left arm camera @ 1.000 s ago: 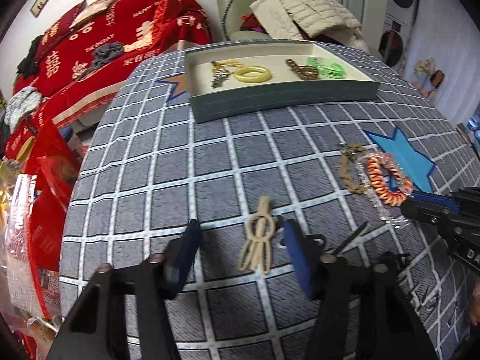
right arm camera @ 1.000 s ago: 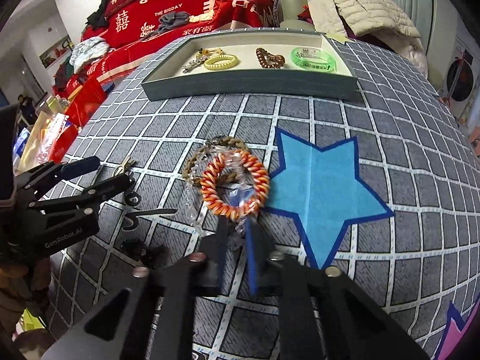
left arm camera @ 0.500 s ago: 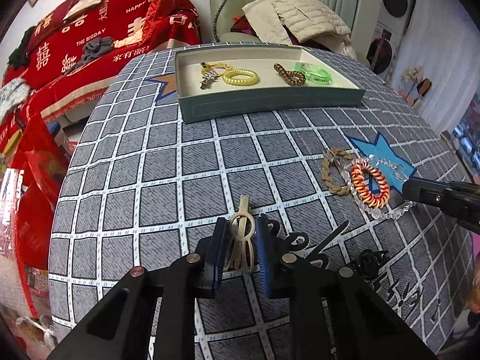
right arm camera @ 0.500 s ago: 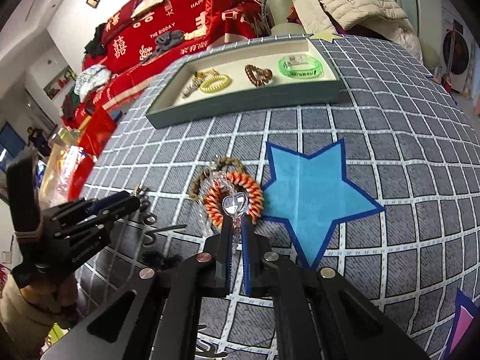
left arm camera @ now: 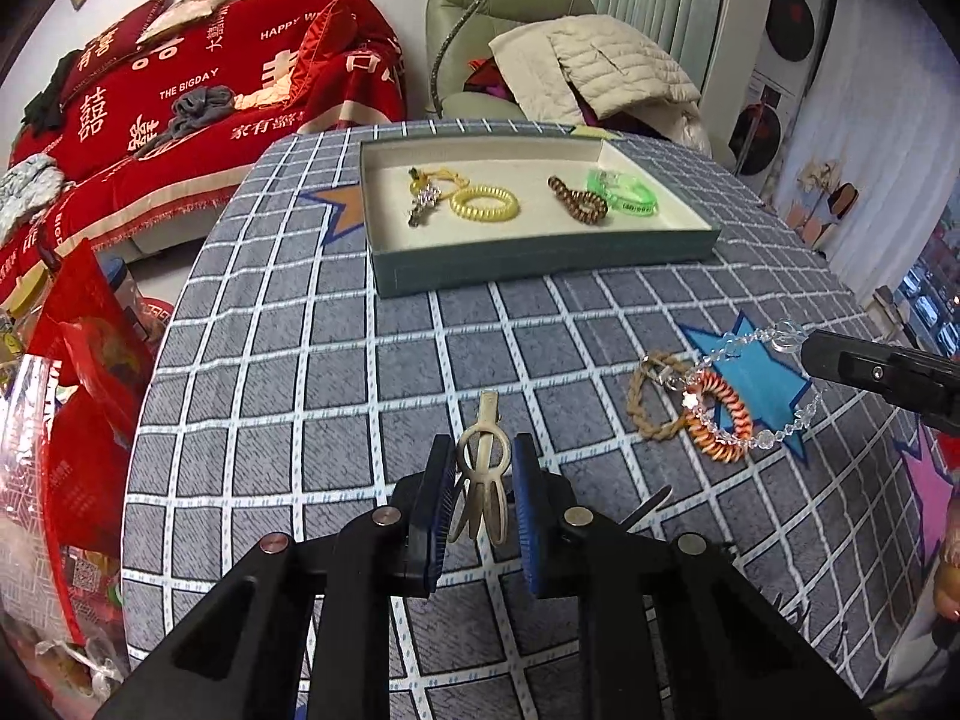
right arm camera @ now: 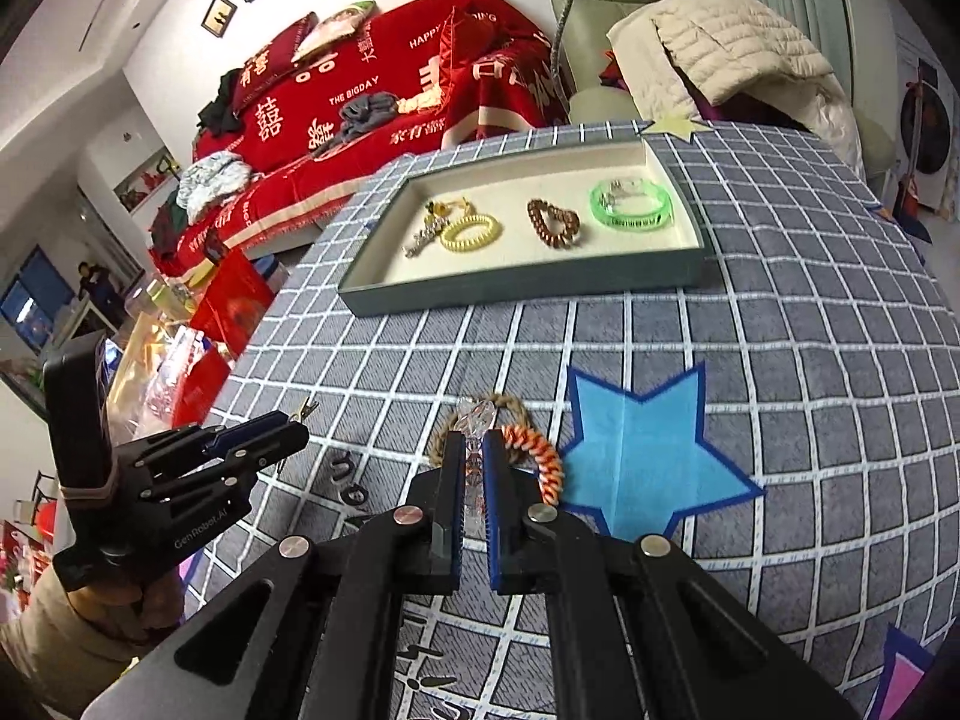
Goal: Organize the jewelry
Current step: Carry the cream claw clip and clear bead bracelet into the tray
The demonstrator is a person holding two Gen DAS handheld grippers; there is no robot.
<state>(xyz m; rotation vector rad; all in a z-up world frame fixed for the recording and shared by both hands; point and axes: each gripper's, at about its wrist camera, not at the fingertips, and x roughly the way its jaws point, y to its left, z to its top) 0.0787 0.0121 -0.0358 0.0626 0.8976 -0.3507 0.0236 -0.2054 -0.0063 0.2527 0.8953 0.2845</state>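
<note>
In the left wrist view my left gripper (left arm camera: 482, 462) is shut on a cream hair clip (left arm camera: 487, 414), held just above the checked tablecloth. To the right, my right gripper (left arm camera: 813, 351) is shut on a clear bead bracelet (left arm camera: 750, 341), whose loop hangs down over an orange coil bracelet (left arm camera: 720, 420) and a brown rope bracelet (left arm camera: 645, 402). The right wrist view shows the right gripper (right arm camera: 474, 450) pinching the clear bead bracelet (right arm camera: 474, 417), with the left gripper (right arm camera: 288, 426) off to the left. The green tray (left arm camera: 540, 258) at the back holds a yellow coil tie (left arm camera: 485, 203), a brown bracelet (left arm camera: 579, 204) and a green bangle (left arm camera: 627, 195).
Black hairpins (right arm camera: 348, 480) lie on the cloth between the grippers. A blue star patch (right arm camera: 642, 456) lies right of the bracelets. Red bags (left arm camera: 78, 360) crowd the table's left edge. A red-covered sofa and a chair with a jacket stand behind. A hand (right arm camera: 138, 600) holds the left gripper.
My left gripper closed on the cream clip and lifted it off the cloth. The right gripper rose, pulling the clear bead bracelet up from the other bracelets.
</note>
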